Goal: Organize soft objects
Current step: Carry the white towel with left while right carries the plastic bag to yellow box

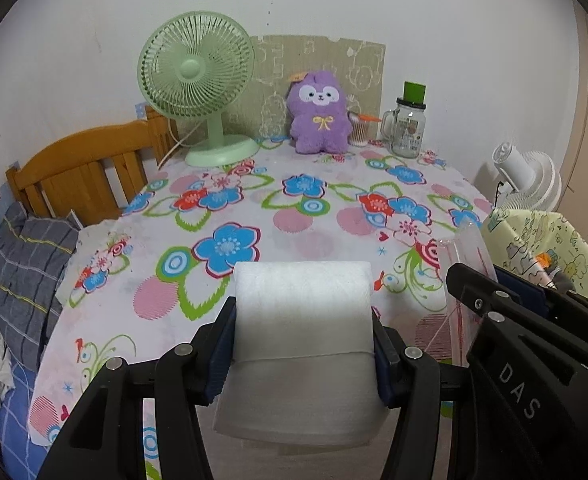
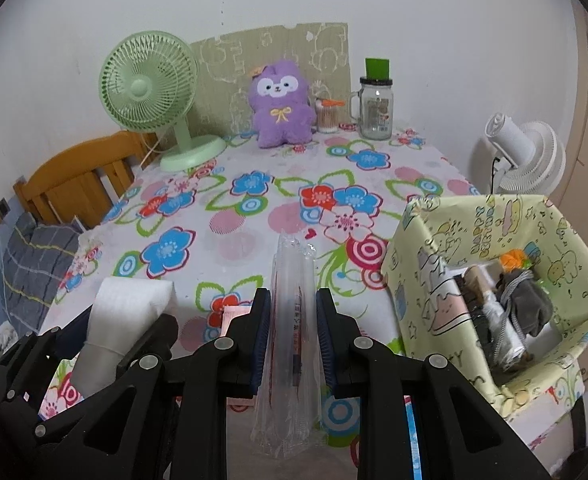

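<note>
My left gripper (image 1: 302, 336) is shut on a white foam roll (image 1: 302, 312), held above the flowered tablecloth (image 1: 253, 208). In the right wrist view the same foam roll (image 2: 129, 300) shows at the lower left. My right gripper (image 2: 291, 336) is shut on a clear inflated air-cushion pack (image 2: 291, 320) that stands on edge between the pads. That pack (image 1: 468, 264) also shows at the right of the left wrist view, beside the right gripper's body. A purple plush toy (image 2: 279, 104) sits upright at the back of the table.
A yellow cartoon-print box (image 2: 426, 264) with several items inside stands at the table's right edge. At the back stand a green desk fan (image 2: 149, 88), a glass jar (image 2: 376, 108) and a cotton-swab cup (image 2: 328, 118). A white fan (image 2: 530, 156) stands off the table's right side, a wooden bed frame (image 1: 77, 172) to the left.
</note>
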### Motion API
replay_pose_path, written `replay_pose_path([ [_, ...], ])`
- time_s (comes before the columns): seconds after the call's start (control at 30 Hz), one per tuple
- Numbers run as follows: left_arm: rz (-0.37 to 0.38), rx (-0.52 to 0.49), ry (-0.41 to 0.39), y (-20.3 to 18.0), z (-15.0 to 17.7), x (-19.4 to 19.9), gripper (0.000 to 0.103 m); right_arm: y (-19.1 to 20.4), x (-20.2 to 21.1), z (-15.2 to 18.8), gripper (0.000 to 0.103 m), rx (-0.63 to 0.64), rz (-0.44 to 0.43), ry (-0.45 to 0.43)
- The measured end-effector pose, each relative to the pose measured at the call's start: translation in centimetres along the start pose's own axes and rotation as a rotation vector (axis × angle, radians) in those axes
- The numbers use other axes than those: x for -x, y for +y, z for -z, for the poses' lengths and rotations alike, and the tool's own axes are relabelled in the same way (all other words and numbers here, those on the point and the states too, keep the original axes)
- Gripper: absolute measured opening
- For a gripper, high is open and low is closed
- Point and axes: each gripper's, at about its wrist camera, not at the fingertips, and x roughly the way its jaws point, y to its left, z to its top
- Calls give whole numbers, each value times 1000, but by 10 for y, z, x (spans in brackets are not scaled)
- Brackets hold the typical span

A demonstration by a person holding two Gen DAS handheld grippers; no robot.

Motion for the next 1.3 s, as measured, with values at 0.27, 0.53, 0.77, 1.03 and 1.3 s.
replay_pose_path([
  [0.27,2,-12,-37,-9,-8,15,58,-3,17,-7,26,2,-3,-38],
  [0.53,17,-18,-68,-21,-13,28,58,-10,34,-12,26,15,1,-67],
  [0.77,42,-16,-75,-37,-14,32,58,-20,44,-15,26,32,17,-88],
  [1.03,54,-29,-81,-60,-17,33,59,-41,50,-16,26,21,27,-103],
  [1.3,85,-43,-92,-85,-24,32,59,-66,55,-21,26,2,50,-116],
])
